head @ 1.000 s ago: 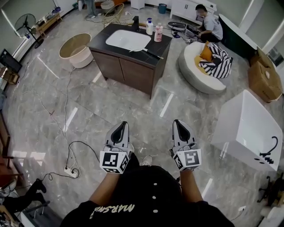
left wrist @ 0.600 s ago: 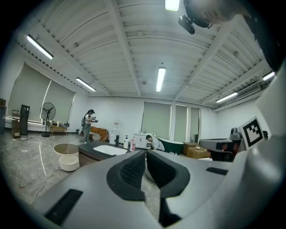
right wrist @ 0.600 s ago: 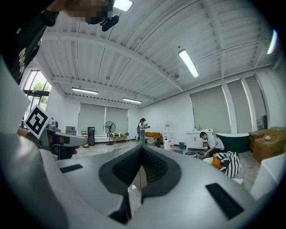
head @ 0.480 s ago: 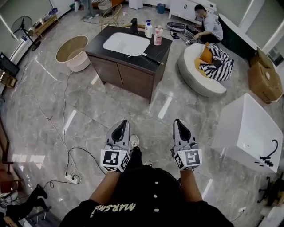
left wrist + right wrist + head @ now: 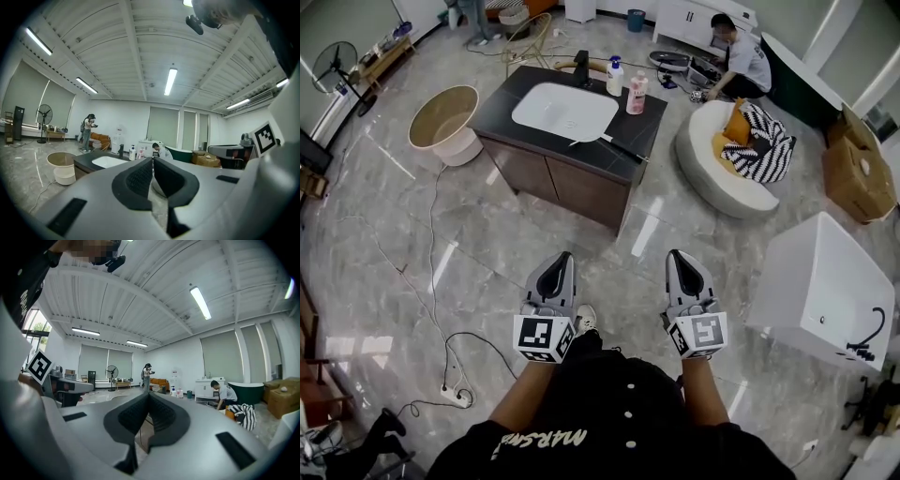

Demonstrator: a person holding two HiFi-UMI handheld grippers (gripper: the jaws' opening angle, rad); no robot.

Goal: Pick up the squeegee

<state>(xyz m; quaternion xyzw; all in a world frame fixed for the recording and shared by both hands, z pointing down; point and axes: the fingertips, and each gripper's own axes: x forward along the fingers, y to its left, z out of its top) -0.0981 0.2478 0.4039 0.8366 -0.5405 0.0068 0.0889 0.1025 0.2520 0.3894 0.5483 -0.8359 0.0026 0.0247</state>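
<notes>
The squeegee (image 5: 612,145) lay on the dark top of the vanity counter (image 5: 649,120) in the far middle of the room. It sat just right of the white sink basin (image 5: 562,111) and nearer than the two bottles (image 5: 625,82) at the counter's far edge. It showed as a slim, long thing lying flat and slantwise, with a pale part toward the basin and a dark part running toward the counter's right side. Which part was the blade could not be told for sure at that size. Both tools were well apart from it across open floor. The left gripper (image 5: 560,259) and the right gripper (image 5: 676,256) were held side by side in front of the person, pointing toward the counter. Each had its jaws pressed together with nothing between them. Judged from its look, the squeegee would be light, with a stiff handle and a soft, bendy rubber edge that would give poor purchase. The dark, narrow stretch looked like the better place to take hold, gripped across its width near the middle so the head would not droop. Lying flat on a hard, glossy top, it might skid or spin when touched. The jaws would therefore need to be spread first and brought down on either side of it.
</notes>
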